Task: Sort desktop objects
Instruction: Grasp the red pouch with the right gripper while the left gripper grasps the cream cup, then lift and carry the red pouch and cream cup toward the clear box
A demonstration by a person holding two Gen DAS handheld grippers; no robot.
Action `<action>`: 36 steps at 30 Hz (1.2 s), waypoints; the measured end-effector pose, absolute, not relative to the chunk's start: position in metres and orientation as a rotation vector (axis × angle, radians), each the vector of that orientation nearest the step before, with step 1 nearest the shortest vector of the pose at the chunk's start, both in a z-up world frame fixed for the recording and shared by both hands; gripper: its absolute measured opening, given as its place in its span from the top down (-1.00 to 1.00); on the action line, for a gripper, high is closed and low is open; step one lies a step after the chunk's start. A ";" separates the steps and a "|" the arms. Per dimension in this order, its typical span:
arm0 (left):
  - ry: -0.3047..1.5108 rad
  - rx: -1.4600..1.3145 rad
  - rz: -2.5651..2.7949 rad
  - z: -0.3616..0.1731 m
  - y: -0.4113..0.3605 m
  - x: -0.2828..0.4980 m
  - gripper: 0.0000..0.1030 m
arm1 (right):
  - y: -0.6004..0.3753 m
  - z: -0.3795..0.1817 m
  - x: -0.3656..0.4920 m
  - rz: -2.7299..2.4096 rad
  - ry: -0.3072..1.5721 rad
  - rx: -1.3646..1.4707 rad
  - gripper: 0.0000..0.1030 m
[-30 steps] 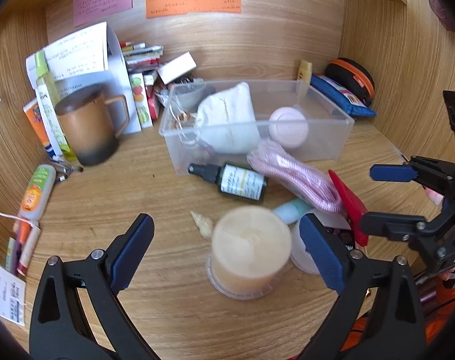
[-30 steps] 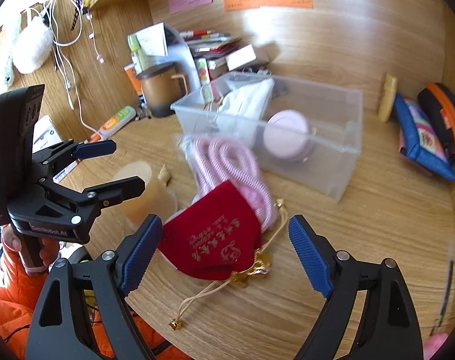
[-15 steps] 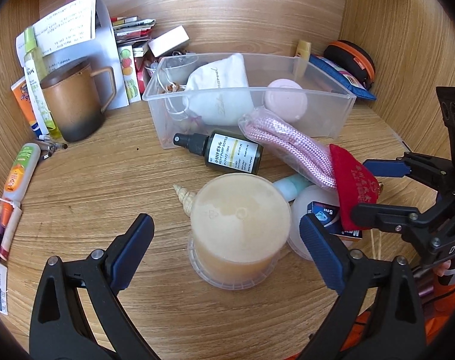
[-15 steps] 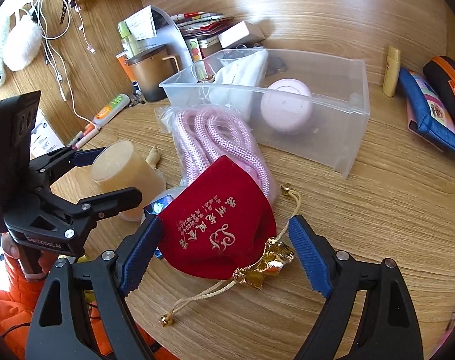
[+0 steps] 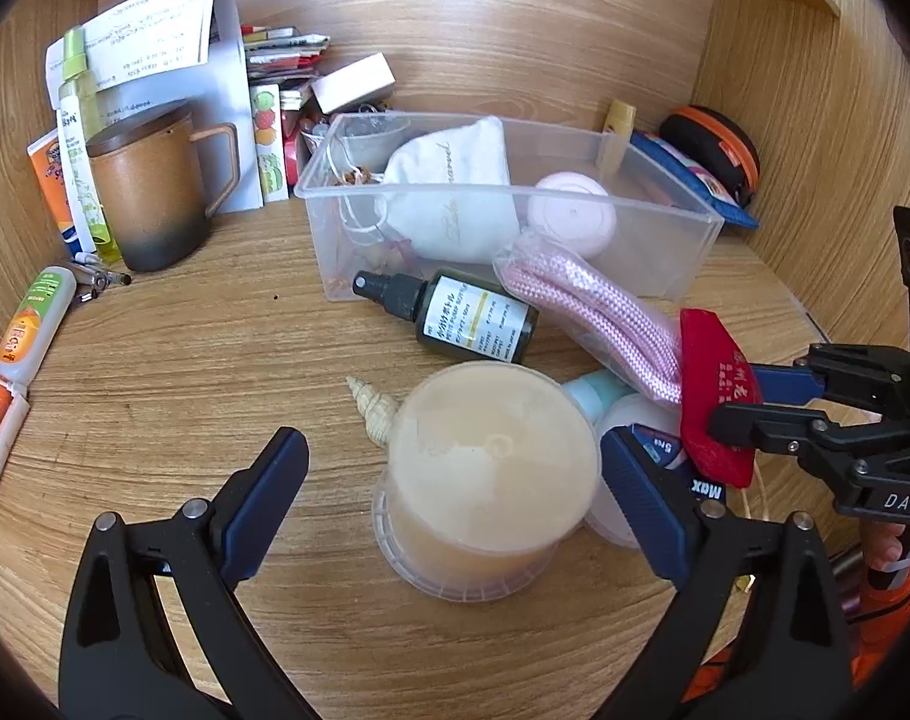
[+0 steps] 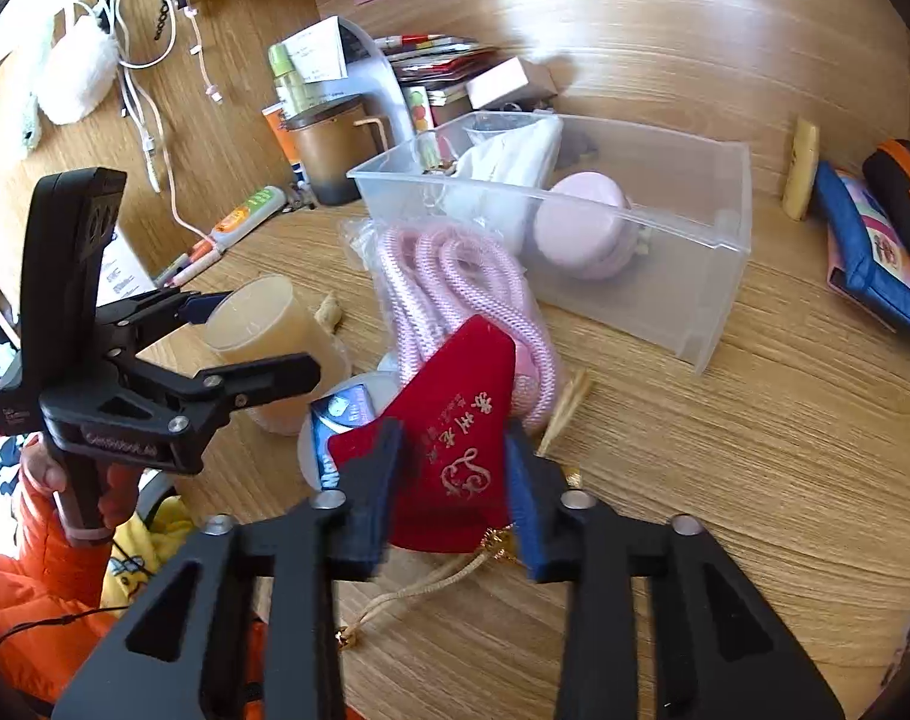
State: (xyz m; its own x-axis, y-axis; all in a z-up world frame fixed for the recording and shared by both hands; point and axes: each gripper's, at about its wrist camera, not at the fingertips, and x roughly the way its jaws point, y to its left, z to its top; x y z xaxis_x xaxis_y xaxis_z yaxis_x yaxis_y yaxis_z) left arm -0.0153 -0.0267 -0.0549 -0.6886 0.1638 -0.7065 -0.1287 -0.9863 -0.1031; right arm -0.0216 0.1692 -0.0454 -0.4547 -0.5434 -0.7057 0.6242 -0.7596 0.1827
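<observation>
A red velvet pouch (image 6: 460,420) with gold cord lies on the desk against a bagged pink rope (image 6: 455,276). My right gripper (image 6: 452,444) is closing, and its blue pads press on the pouch from both sides. The left wrist view shows the same pinch on the pouch (image 5: 712,384) by the right gripper (image 5: 754,402). My left gripper (image 5: 452,450) stands open around a beige lidded jar (image 5: 490,480) without touching it. A clear plastic bin (image 5: 664,240) behind holds a white bag and a pink round case.
A dark spray bottle (image 5: 472,324), a shell (image 5: 374,408) and a white tin with a blue label (image 6: 341,414) crowd the jar. A brown mug (image 5: 149,198) and tubes stand at the left. A blue pouch (image 6: 868,258) lies by the right wall.
My right gripper's jaws have come together on the red pouch, which lay loose between them before. The left gripper has edged nearer the jar and stays open.
</observation>
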 end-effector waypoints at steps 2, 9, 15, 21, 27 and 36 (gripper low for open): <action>-0.071 -1.148 2.754 -0.054 -0.028 -0.015 -0.92 | 0.170 -0.044 -0.020 -2.227 0.150 1.012 0.53; -0.066 -1.111 2.785 -0.050 -0.028 -0.011 -0.92 | 0.177 -0.034 -0.019 -2.293 0.147 0.975 0.60; -0.035 -1.059 2.824 -0.045 -0.028 -0.006 -0.56 | 0.193 -0.024 -0.019 -2.349 0.120 0.943 0.61; -0.056 -1.051 2.777 -0.044 -0.023 -0.005 -0.12 | 0.208 -0.015 -0.021 -2.402 0.100 0.923 0.61; 0.025 -1.044 2.803 -0.046 -0.015 -0.002 -0.07 | 0.214 -0.012 -0.023 -2.423 0.084 0.917 0.61; 0.023 -1.036 2.832 -0.049 -0.014 -0.001 -0.08 | 0.213 -0.016 -0.024 -2.415 0.081 0.923 0.61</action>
State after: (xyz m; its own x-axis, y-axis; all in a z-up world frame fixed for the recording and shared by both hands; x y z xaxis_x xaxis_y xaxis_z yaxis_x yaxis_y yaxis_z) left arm -0.0007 -0.0142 -0.0491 -0.7570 0.1133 -0.6436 -0.1236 -0.9919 -0.0292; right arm -0.0240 0.2130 -0.0161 -0.6145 -0.4711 -0.6328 0.5124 -0.8483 0.1339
